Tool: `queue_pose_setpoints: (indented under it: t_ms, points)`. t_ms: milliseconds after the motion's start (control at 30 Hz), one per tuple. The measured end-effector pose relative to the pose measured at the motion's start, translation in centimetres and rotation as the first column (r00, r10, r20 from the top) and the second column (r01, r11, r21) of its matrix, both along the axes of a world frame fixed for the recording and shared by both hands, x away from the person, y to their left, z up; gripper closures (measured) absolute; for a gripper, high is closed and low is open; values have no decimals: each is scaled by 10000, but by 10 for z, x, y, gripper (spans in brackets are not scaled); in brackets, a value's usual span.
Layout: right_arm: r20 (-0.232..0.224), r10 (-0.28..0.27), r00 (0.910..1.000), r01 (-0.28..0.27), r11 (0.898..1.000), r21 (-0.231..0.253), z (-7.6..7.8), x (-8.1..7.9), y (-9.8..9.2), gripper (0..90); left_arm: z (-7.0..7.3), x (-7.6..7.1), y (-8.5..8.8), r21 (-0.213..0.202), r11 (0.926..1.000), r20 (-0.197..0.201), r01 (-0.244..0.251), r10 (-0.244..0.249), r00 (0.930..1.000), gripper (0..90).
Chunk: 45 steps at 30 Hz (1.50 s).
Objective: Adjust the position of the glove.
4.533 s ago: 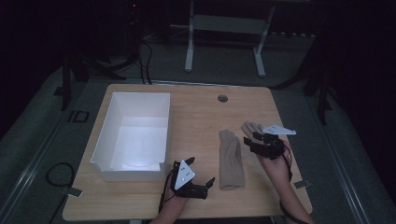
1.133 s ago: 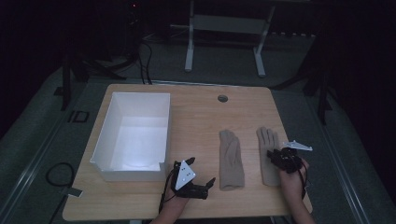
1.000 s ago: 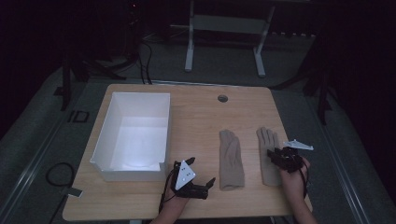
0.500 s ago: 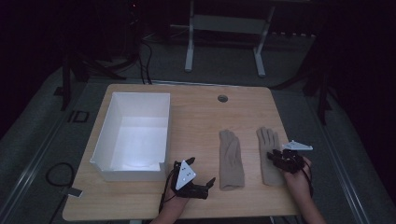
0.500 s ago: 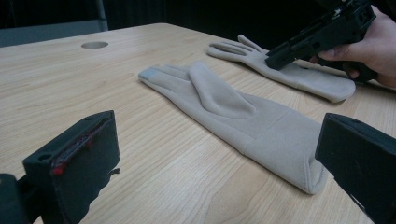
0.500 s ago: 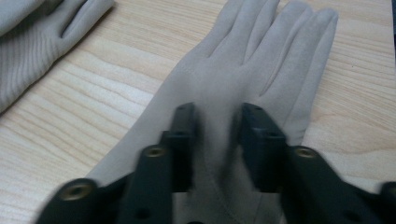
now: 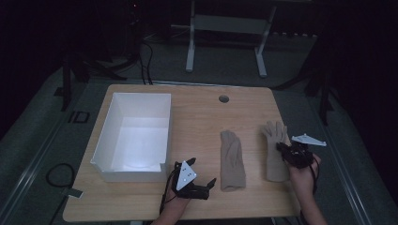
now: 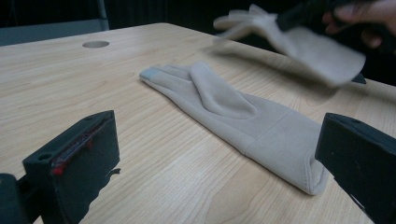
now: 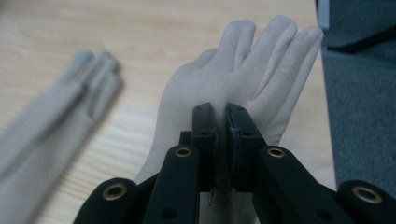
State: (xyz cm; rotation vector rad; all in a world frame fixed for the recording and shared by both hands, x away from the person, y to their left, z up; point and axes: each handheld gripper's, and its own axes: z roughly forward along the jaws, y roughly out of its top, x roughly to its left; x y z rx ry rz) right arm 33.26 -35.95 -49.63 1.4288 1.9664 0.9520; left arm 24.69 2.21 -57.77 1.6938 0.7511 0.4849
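— While the high view keeps both hands at the near edge of the table (image 7: 197, 101), what step is this?

— A pick-up, I'd judge. The right gripper (image 7: 284, 149) is clamped on the right-hand glove (image 7: 274, 152) at its palm; its jaws have just been closing, with the cloth between them. The other glove (image 7: 232, 159) lies flat just beside it, toward the white bin (image 7: 133, 136), which stands well apart at the left. The left gripper (image 7: 210, 183) rests near that flat glove's cuff.

— And the left gripper view?

— Its jaws stand wide with nothing between them. The flat glove (image 8: 233, 112) lies just ahead, cuff nearest; farther off the held glove (image 8: 299, 39) hangs clear of the wood, blurred.

— The right gripper view?

— The jaws are pinched tight on a fold of the glove (image 9: 243, 79), fingers spread beyond. Next probably comes a carry toward the bin or the other glove, which calls for a firm pinch so the limp cloth doesn't slip.

— Any writing?

— None I can read, no brand or label.
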Motion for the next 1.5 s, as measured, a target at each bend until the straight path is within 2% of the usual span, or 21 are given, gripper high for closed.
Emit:
queue_pose_setpoints:
  t_ms: [100, 133, 267, 400, 467, 533, 633, 767, 1000, 1200, 1500]
  points:
    - [273, 10, 9996, -11, 10000, 16, 13, -3, 7, 830, 0, 0, 0, 9, 10000, 11, -2, 2, 10000, 1]
    - [499, 29, 9988, -35, 9999, 122, 23, -6, 14, 830, 0, 0, 0, 15, 10000, 18, 3, -3, 10000, 1]
    - [862, 138, 9962, -158, 9996, 224, 40, -11, 35, 830, 0, 0, 0, 2, 10000, 33, 2, -2, 10000, 1]
    - [945, 303, 9951, -338, 9988, 358, 46, -17, 59, 830, 0, 1, 2, -178, 9998, -80, -26, 24, 10000, 1]
    - [944, 441, 9946, -464, 9987, 228, 46, -19, 71, 830, 0, 0, 1, -157, 9999, -48, -8, 7, 10000, 1]
    - [870, 550, 9947, -589, 9973, 429, 45, -21, 81, 830, 0, 0, 0, -62, 10000, 10, 11, -11, 10000, 1]
    - [647, 579, 9962, -623, 9958, 675, 40, -23, 95, 830, 0, 0, 0, -32, 10000, 26, 16, -16, 10000, 1]
    - [282, 600, 9978, -618, 9956, 705, 29, -24, 112, 830, 0, 0, 0, -21, 10000, 16, 17, -17, 10000, 1]
    - [192, 801, 9966, -808, 9960, 373, 20, -20, 138, 830, 0, 0, 0, 0, 10000, 50, 54, -54, 10000, 1]
    - [-258, 749, 9969, -741, 9968, 315, 0, -14, 143, 829, 0, 0, 0, 2, 10000, 57, 72, -72, 10000, 1]
    - [-986, 737, 9924, -683, 9960, 575, -26, -10, 144, 826, 0, 0, 0, -7, 10000, 31, 61, -61, 10000, 1]
